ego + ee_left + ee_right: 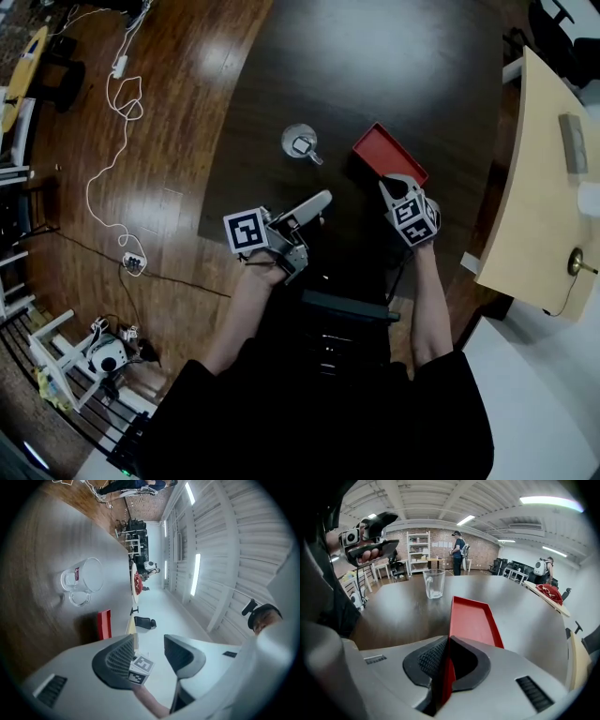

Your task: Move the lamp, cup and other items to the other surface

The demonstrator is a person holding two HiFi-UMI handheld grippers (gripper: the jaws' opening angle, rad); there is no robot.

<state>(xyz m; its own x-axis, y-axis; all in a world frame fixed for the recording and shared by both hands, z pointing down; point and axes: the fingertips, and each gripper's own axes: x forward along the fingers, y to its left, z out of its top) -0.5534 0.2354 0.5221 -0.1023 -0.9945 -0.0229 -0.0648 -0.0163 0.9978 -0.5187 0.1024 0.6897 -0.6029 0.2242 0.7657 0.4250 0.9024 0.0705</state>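
Note:
On the dark round table [375, 56] stand a clear glass cup [300, 143] and a shallow red tray [389, 155]. My right gripper [394, 183] is shut on the tray's near rim. In the right gripper view its jaws [447, 641] pinch the thin red wall of the tray [471, 618], and the cup [434, 583] stands behind it. My left gripper [319, 208] hangs open over the table's near edge, left of the tray, with nothing between its fingers. In the left gripper view the gripper [149, 651] is open, and the cup [84, 578] and tray [104, 624] lie off to its left.
A light wooden table [544, 187] stands to the right and carries a grey block [572, 141], a white thing [591, 197] and a brass piece with a cord [575, 262]. White cables [117, 94] trail over the wooden floor at left. People stand at the room's far end [458, 552].

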